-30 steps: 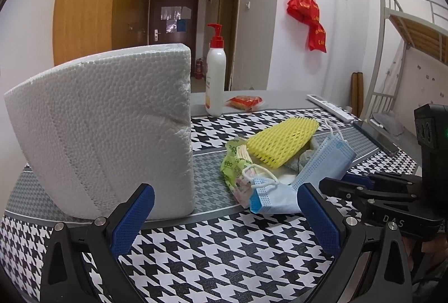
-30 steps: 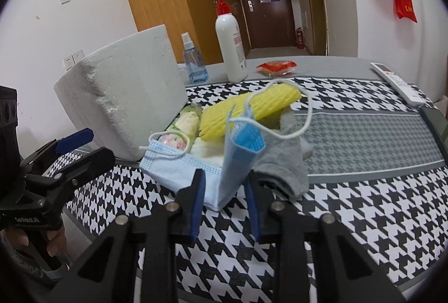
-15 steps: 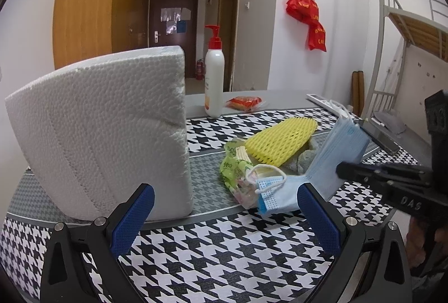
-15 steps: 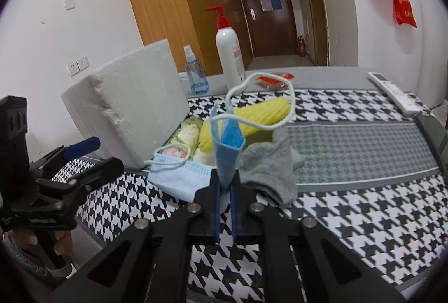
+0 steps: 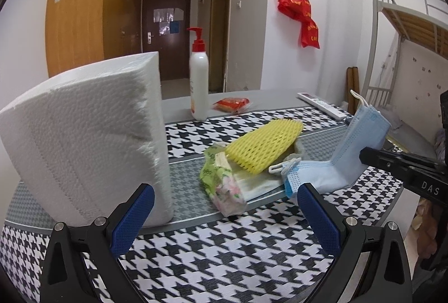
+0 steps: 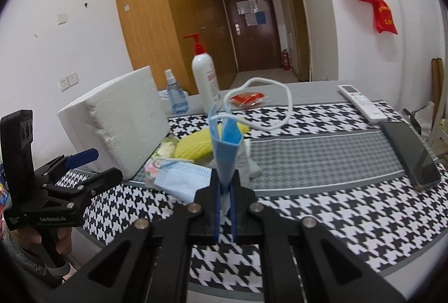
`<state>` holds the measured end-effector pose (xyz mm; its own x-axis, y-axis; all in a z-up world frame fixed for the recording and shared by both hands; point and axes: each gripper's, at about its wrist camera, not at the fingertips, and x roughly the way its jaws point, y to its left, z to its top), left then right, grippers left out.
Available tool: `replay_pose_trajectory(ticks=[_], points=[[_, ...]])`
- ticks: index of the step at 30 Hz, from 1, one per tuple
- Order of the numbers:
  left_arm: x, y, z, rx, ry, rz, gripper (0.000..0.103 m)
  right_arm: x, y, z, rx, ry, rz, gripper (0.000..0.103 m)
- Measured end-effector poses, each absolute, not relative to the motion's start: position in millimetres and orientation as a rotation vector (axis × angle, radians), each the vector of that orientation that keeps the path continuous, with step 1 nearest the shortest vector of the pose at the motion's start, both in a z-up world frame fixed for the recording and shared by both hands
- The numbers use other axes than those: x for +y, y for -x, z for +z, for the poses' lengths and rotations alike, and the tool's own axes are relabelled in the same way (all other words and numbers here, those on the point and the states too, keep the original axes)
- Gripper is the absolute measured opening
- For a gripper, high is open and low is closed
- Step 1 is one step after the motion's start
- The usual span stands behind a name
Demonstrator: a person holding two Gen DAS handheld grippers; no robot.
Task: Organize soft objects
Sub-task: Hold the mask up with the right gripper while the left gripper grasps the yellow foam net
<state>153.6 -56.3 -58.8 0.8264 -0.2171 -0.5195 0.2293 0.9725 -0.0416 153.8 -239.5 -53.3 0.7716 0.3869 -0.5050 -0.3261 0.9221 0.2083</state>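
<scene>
My right gripper [image 6: 224, 188] is shut on a blue face mask [image 6: 225, 147] and holds it upright above the table, its white ear loop [image 6: 266, 104] arching over it; the mask also shows in the left wrist view [image 5: 361, 135]. A pile lies mid-table: a yellow foam net [image 5: 263, 145], a green floral packet [image 5: 221, 180], another blue mask [image 5: 313, 177], a grey sock [image 6: 252, 160]. My left gripper [image 5: 224, 213] is open and empty, low in front of a white foam block [image 5: 84, 140].
A white pump bottle [image 5: 198, 76], a small spray bottle [image 6: 175, 96] and a red snack packet [image 5: 232, 104] stand at the back. A white remote [image 6: 361, 104] and a dark phone [image 6: 411, 152] lie at the right. The houndstooth cloth [image 5: 224, 261] covers the table.
My right gripper closed on the blue mask and lifted it off the pile, pulling back and up. My left gripper stayed open in place.
</scene>
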Motion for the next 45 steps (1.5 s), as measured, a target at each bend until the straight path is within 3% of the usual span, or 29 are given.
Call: replay_pose_trajectory(ticks=[29,36,45], points=[[-122.2,-223.8,-58.7,0.635,-0.133,-0.339,0.102,-301.6,-166.7,-59.8,0.554,-0.223,0.304,0.008],[-134.5,-240.4,-62.6,0.673,-0.169,-0.352,0.094,-305.0,-169.0,-63.0,0.561,-0.229,0.306,0.008],[-138.1,-258.3,-71.4,0.675,-0.186,-0.331,0.091,-308.0,-167.4,-65.0,0.564,-0.235,0.307,0.008]])
